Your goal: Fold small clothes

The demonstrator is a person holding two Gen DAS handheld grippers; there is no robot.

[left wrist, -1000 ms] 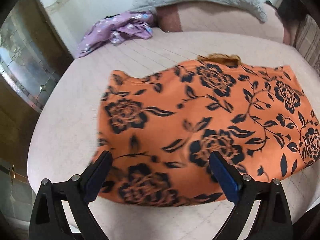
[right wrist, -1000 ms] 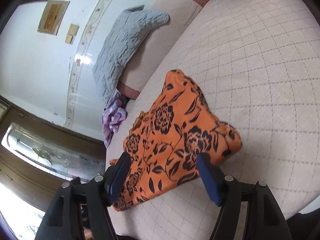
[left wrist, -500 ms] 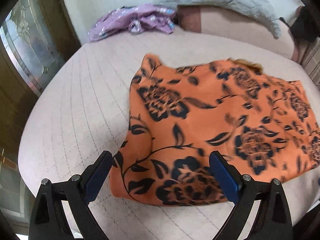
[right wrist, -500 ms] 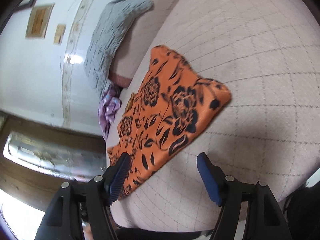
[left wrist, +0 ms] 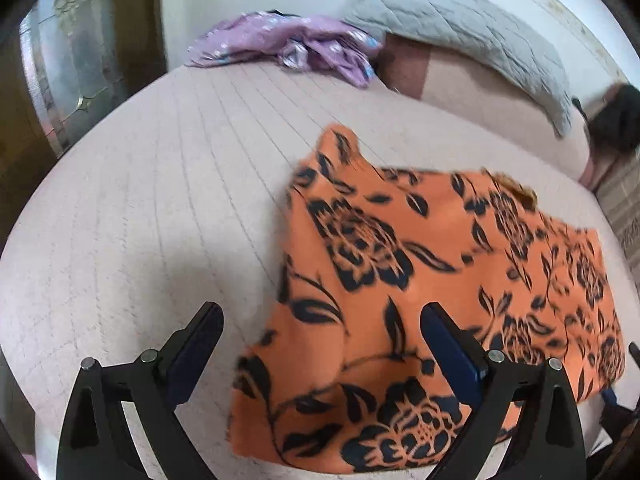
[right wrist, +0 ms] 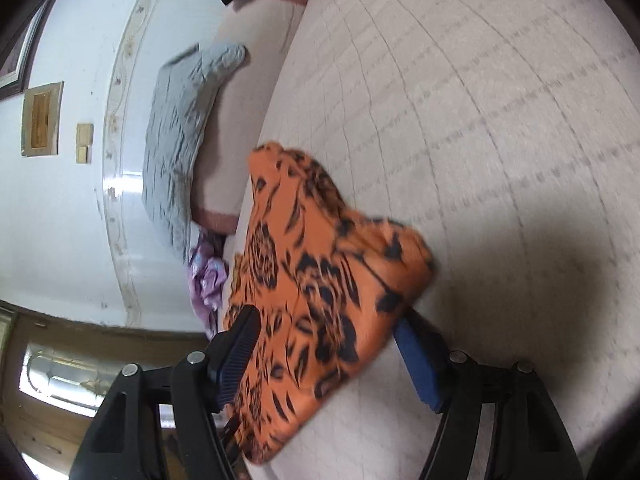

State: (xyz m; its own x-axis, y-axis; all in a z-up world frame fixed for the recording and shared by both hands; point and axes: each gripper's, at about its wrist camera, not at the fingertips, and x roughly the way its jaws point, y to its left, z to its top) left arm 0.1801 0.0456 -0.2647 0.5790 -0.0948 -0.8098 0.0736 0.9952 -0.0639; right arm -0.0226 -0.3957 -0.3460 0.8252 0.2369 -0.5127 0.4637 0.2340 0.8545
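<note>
Soft matt orange cloth (left wrist: 440,280) on a quilted, stitched bedspread (left wrist: 160,208); grey pillow (left wrist: 460,40) quilted too, wall tiles (right wrist: 124,184) glossy.

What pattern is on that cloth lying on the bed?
The orange cloth has black roses and leaves, clearest from the left wrist view.

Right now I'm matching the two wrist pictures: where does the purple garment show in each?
Left wrist view: the purple garment lies crumpled at top centre, on the far edge of the bed, left of the grey quilted pillow.
Right wrist view: the garment shows left of centre, just below the pillow, partly hidden.
Shared landmark: the orange floral cloth.
</note>
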